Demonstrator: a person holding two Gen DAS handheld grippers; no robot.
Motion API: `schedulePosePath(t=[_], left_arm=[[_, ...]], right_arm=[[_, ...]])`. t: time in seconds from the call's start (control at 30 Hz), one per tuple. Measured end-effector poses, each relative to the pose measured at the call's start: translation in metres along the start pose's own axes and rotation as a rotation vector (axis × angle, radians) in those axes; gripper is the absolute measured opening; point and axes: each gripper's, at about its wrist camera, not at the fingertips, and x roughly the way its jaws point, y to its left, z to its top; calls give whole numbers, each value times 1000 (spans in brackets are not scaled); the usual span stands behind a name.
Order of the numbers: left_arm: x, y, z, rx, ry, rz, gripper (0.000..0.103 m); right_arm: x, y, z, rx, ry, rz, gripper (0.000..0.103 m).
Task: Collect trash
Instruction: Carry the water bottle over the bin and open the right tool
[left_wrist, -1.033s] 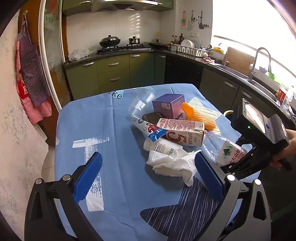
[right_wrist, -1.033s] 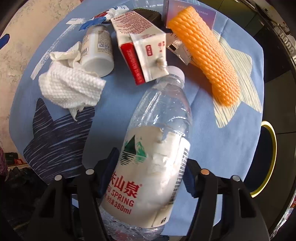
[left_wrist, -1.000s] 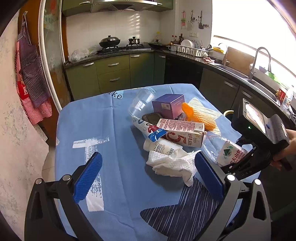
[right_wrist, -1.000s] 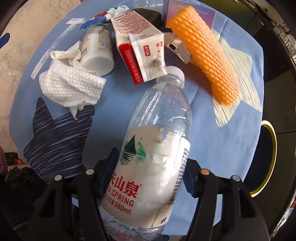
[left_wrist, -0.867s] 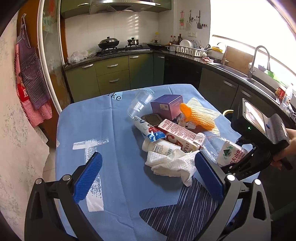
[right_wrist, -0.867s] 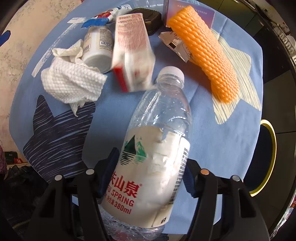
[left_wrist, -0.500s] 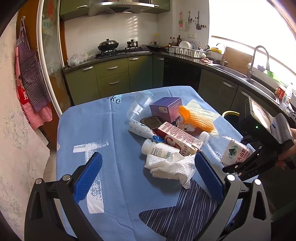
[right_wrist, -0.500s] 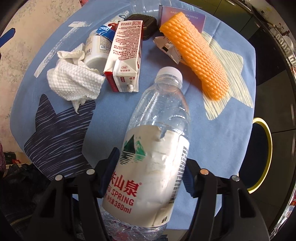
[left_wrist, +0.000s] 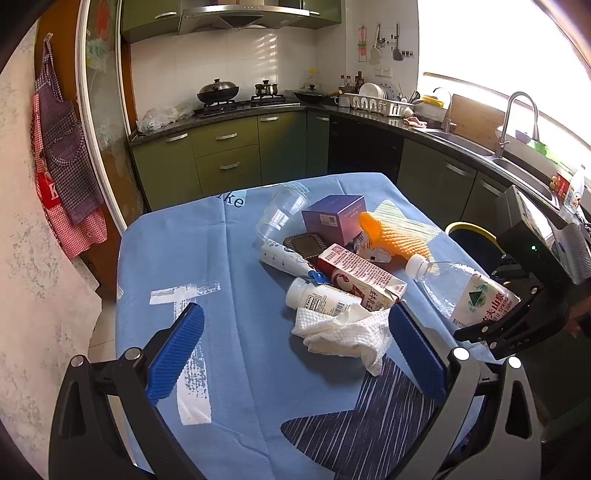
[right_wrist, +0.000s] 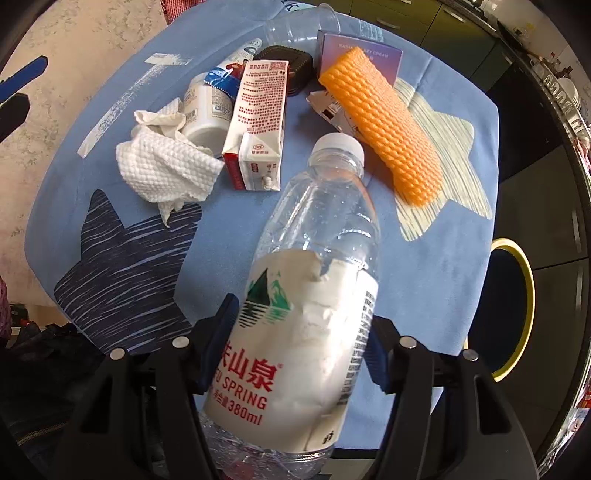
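Right gripper (right_wrist: 295, 354) clamps water bottle (right_wrist: 310, 280), base cut off; left gripper (left_wrist: 291, 354) wide, empty; crumpled napkin (left_wrist: 347, 332) near table's (left_wrist: 177, 258) front edge.

A clear, white-labelled water bottle (right_wrist: 306, 295) lay tilted, cap toward twelve o'clock; the carton (right_wrist: 258, 122), tissue (right_wrist: 166, 166) and foam sleeve (right_wrist: 384, 129) lay beyond.

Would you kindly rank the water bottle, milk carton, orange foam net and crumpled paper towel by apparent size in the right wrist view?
1. water bottle, though it is nearest the camera, held in the right tool.
2. orange foam net.
3. milk carton and crumpled paper towel: too alike to rank.
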Motion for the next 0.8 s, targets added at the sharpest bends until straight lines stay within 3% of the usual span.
schedulePosePath(t=[0.27, 0.43, 0.53, 0.63, 0.8], left_arm=[[-2, -2, 2, 5, -5, 3, 99], [-5, -7, 3, 16, -11, 1, 99], [-6, -8, 4, 20, -15, -1, 99], [-7, -9, 4, 19, -16, -4, 99], [-6, -9, 5, 16, -12, -4, 99]], right_arm=[[-15, 4, -1, 8, -39, -16, 59], [-22, -21, -4, 61, -66, -5, 59], [-31, -61, -5, 158, -113, -9, 59], [-38, -127, -12, 324, -155, -48, 60], [6, -232, -22, 562, -55, -81, 60]])
